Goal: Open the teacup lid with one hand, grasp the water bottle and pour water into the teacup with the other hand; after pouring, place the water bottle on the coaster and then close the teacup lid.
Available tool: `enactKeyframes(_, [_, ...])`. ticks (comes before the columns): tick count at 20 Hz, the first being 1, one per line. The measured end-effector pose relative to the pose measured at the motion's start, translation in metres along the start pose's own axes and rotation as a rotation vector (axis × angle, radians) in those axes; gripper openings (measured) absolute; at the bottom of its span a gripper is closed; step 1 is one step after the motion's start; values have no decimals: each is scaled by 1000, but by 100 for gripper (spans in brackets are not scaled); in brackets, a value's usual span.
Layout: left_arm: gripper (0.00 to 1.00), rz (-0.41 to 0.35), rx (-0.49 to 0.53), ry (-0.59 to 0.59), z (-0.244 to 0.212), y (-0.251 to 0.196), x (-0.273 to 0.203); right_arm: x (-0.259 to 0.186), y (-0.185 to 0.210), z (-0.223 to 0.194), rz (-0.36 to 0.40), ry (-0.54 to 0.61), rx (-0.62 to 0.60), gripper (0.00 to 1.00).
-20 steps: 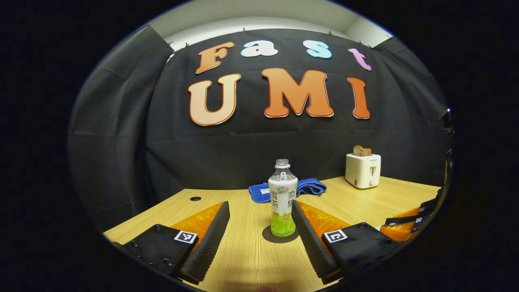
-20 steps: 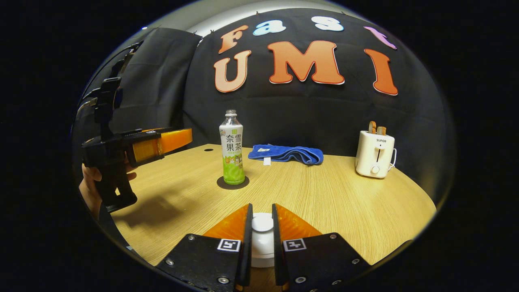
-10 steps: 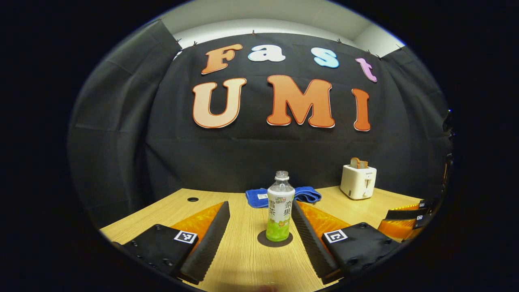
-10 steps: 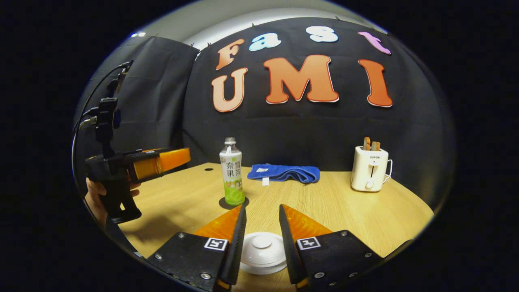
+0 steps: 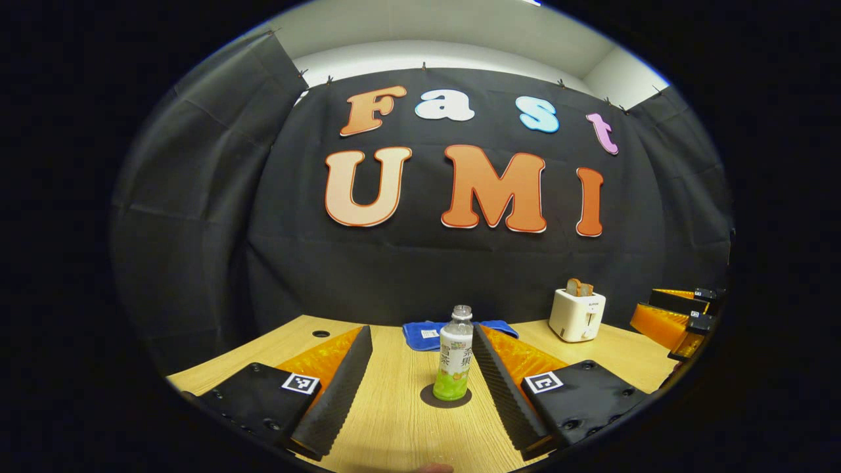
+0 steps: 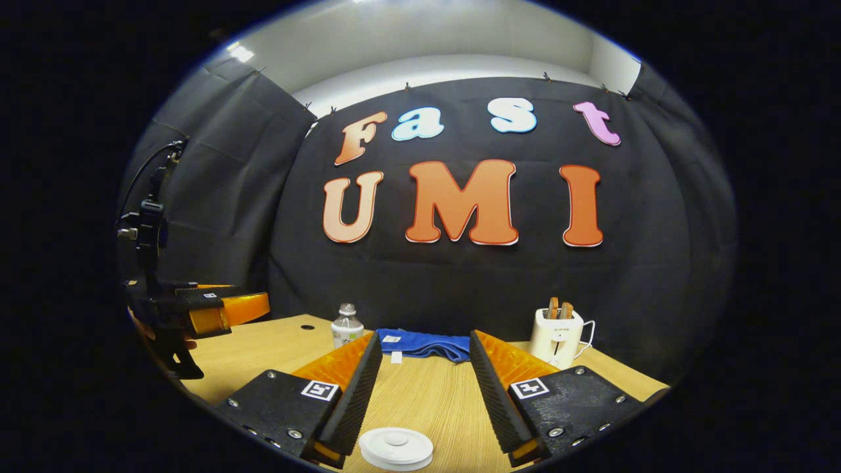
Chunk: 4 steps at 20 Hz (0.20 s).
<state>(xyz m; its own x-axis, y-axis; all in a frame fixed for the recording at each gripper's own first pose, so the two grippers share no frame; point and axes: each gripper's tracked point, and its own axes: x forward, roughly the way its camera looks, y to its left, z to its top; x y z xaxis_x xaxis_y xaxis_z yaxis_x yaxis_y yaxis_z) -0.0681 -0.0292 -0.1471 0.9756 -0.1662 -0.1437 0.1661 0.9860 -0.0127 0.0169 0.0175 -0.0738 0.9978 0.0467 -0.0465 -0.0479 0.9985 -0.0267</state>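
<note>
A clear bottle [image 5: 454,355] with a white and green label stands upright and uncapped on a dark round coaster [image 5: 447,397]. My left gripper [image 5: 421,330] is open, short of the bottle and touching nothing. In the right gripper view the bottle's top [image 6: 346,324] peeks out behind my own left finger. The white teacup lid [image 6: 396,448], with its knob up, sits on the cup low between the fingers of my right gripper [image 6: 425,336]. That gripper is open, raised above the lid and apart from it. The cup body is hidden.
On the wooden table [image 5: 394,427], a blue towel [image 6: 427,343] lies at the back and a white toaster [image 6: 557,336] with toast stands at the back right. The left gripper [image 6: 197,312], held by a hand, hangs at the left. The right gripper [image 5: 677,315] shows at the far right.
My right gripper let go of the lid knob, opened wide and rose back from the cup. My left gripper drew back from the bottle, staying open.
</note>
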Motion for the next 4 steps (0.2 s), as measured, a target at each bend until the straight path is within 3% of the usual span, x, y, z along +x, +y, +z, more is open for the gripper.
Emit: enactKeyframes(4, [96, 16, 49, -13, -10, 0, -10, 0, 4, 0, -24, -14, 16, 81])
